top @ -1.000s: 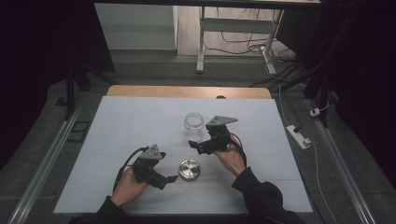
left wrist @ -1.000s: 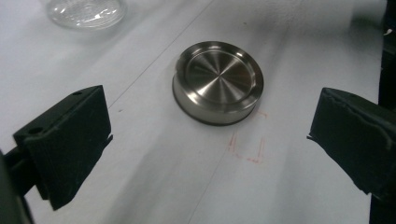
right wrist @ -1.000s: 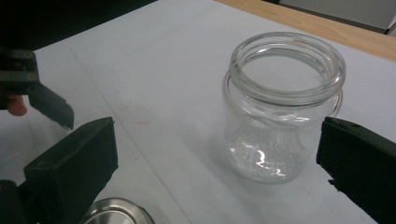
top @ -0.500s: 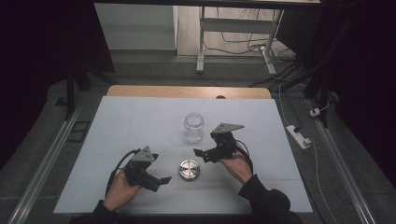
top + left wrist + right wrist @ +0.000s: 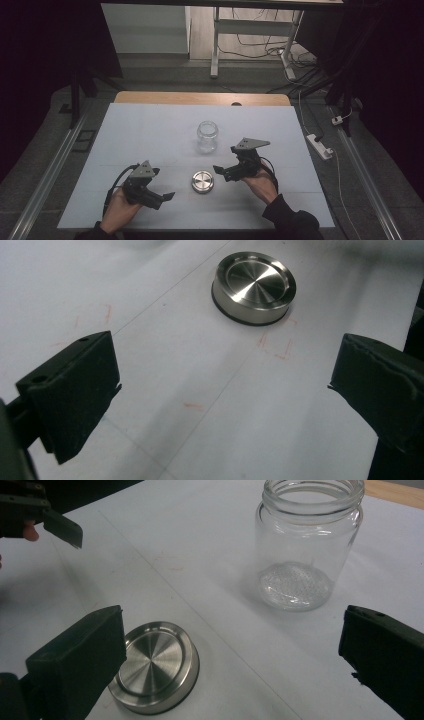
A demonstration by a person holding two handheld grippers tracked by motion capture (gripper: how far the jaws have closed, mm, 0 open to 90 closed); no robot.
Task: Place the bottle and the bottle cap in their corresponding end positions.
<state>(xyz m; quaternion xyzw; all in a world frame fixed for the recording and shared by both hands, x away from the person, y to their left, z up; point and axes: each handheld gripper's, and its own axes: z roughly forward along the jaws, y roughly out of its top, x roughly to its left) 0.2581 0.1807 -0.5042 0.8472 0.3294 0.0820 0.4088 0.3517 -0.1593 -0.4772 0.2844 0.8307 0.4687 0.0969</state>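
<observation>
Right hand-held gripper (image 5: 223,171) has dropped beside lid (image 5: 202,181), off jar (image 5: 207,136).

Brushed glossy metal lid (image 5: 254,287), clear smooth glass jar (image 5: 309,542)

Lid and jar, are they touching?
Apart. In the right gripper view, bare table separates the lid from the jar.

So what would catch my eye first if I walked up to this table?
Probably the empty glass jar standing open and upright mid-table, with its shiny metal lid lying flat on the white table nearer the person. Either side of the lid, the left gripper and right gripper sit open.
</observation>
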